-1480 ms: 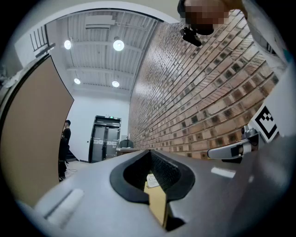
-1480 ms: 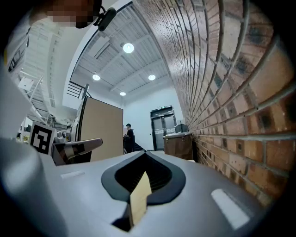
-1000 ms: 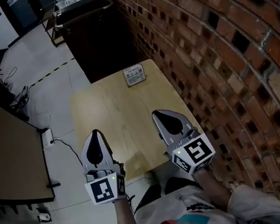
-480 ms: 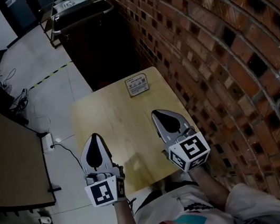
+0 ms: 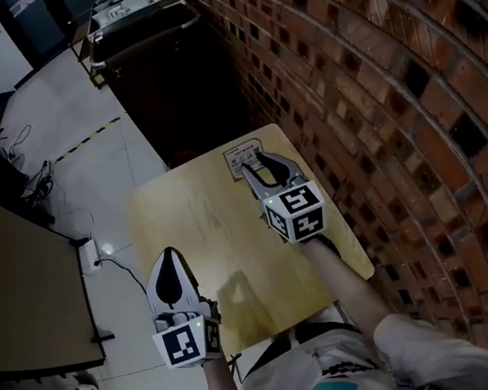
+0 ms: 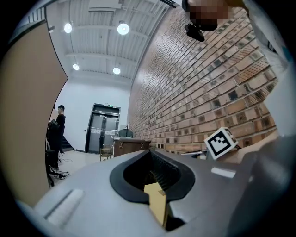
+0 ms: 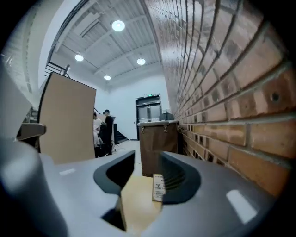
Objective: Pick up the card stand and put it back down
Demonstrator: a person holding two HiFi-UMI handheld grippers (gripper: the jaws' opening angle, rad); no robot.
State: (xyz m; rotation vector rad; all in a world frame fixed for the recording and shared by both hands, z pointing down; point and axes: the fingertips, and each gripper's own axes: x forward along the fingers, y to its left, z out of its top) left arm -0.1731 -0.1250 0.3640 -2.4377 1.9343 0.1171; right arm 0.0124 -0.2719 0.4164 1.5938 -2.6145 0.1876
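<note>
A: What is the right gripper (image 5: 260, 166) doing?
B: Its jaws are opening, with the card stand (image 5: 241, 154) standing unpinched just ahead between them, at the table's (image 5: 195, 235) far edge.
A: And the left gripper (image 5: 170, 255)?
B: It is staying out of it, pressed together and empty at the near left.
A: Progress?
B: Seemingly the lift and the put-down are both still waiting.

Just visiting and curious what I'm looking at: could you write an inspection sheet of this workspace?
Surface: small wooden table, holds only the card stand.
Job's things: card stand upright at the far edge.
Clutter: nothing seen.
Grippers: right gripper at the card stand, jaws opening, stand between them, not gripped; left gripper shut, empty, over the near left edge.
Cables: cable on the floor left of the table.
Surroundings: brick wall at right, dark cabinet beyond the table.
</note>
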